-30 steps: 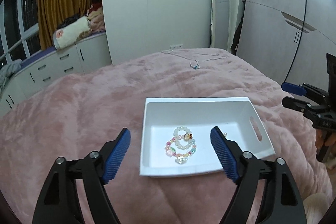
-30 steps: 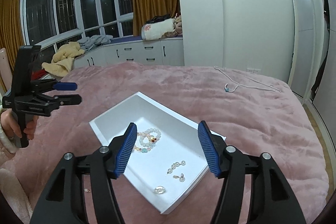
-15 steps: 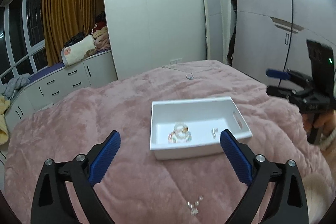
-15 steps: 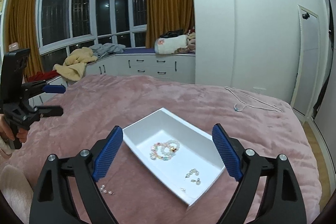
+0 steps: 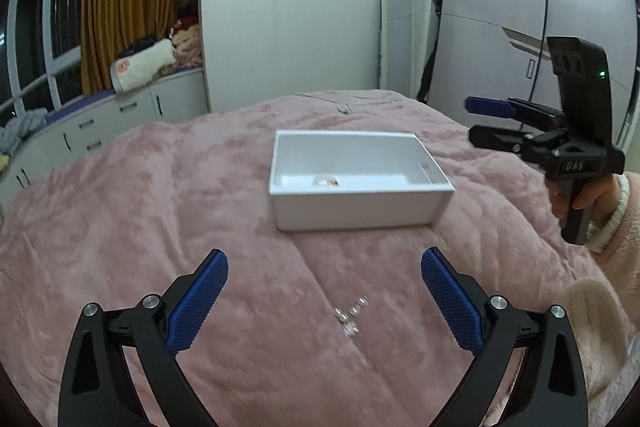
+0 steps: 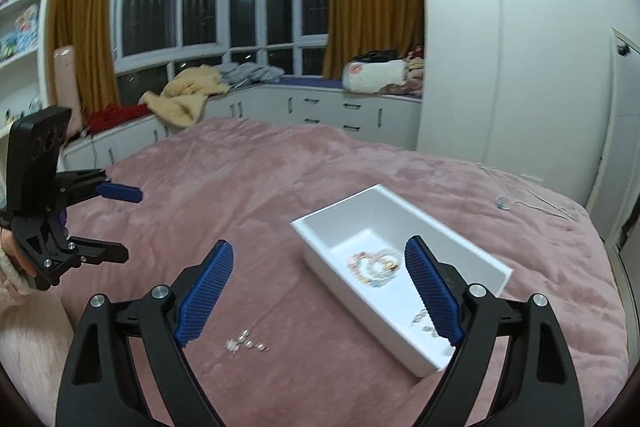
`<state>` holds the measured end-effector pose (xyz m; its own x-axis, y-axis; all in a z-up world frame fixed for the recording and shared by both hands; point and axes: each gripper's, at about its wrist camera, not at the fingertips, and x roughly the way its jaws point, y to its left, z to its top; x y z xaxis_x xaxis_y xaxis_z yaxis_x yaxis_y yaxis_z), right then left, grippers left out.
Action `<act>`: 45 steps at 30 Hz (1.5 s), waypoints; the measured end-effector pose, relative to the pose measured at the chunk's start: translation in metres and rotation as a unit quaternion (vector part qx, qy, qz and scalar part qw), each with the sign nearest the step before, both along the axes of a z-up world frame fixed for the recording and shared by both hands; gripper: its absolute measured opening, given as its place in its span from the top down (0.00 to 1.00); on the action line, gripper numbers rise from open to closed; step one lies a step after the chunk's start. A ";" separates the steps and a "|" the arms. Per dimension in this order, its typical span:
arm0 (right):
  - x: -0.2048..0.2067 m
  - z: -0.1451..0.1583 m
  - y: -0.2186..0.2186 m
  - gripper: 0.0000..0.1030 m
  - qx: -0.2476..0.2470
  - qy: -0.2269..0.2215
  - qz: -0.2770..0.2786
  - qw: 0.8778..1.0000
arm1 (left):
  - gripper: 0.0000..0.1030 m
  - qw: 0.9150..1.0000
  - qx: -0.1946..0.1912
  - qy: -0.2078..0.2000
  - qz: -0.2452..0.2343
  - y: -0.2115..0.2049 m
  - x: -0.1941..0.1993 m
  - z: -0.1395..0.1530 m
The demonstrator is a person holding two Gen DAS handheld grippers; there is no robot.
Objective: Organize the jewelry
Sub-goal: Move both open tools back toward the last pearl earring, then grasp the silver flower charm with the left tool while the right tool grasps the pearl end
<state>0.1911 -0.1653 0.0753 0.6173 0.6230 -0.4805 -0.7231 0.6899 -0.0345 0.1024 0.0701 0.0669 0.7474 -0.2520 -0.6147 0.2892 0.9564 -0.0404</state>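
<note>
A white tray (image 5: 352, 215) (image 6: 328, 239) sits on the pink bedspread. It holds beaded bracelets (image 6: 374, 267) and small earrings (image 6: 424, 321); in the left wrist view only a bit of bracelet (image 5: 326, 181) shows over the tray wall. A small pearl piece (image 5: 350, 315) (image 6: 246, 343) lies loose on the bedspread in front of the tray. My left gripper (image 5: 324, 287) is open and empty, above the pearl piece; it also shows in the right wrist view (image 6: 120, 223). My right gripper (image 6: 318, 287) is open and empty, held above the bed between the pearl piece and the tray; it also shows in the left wrist view (image 5: 476, 123).
The pink bedspread (image 5: 160, 207) covers the whole bed. A wire hanger (image 5: 348, 105) (image 6: 520, 199) lies at the far end. White cabinets (image 6: 320, 107) with piled clothes run under the windows. A wardrobe (image 5: 500, 27) stands to the right.
Both grippers have pulled back and up from the tray, staying open. The loose pearl piece on the bedspread has come into view in front of the tray.
</note>
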 end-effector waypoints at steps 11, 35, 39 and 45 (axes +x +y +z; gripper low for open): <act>-0.009 -0.086 0.044 0.20 -0.058 0.054 0.059 0.995 | 0.05 0.997 -0.026 0.069 -0.017 -0.009 0.012 -0.084; 0.020 -0.180 0.061 0.51 -0.085 0.127 0.089 0.984 | 0.31 0.987 -0.018 0.150 -0.049 -0.030 0.055 -0.172; 0.023 -0.188 0.065 0.54 -0.085 0.131 0.090 0.984 | 0.33 0.986 -0.016 0.156 -0.057 -0.033 0.059 -0.180; 0.025 -0.197 0.077 0.68 -0.096 0.135 0.102 0.981 | 0.54 0.985 -0.024 0.161 -0.061 -0.031 0.063 -0.187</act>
<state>0.2157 -0.0886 -0.1213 0.3235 0.6027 -0.7294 -0.8463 0.5291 0.0618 0.1651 0.0396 -0.1203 0.4789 -0.3621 -0.7997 0.3661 0.9104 -0.1930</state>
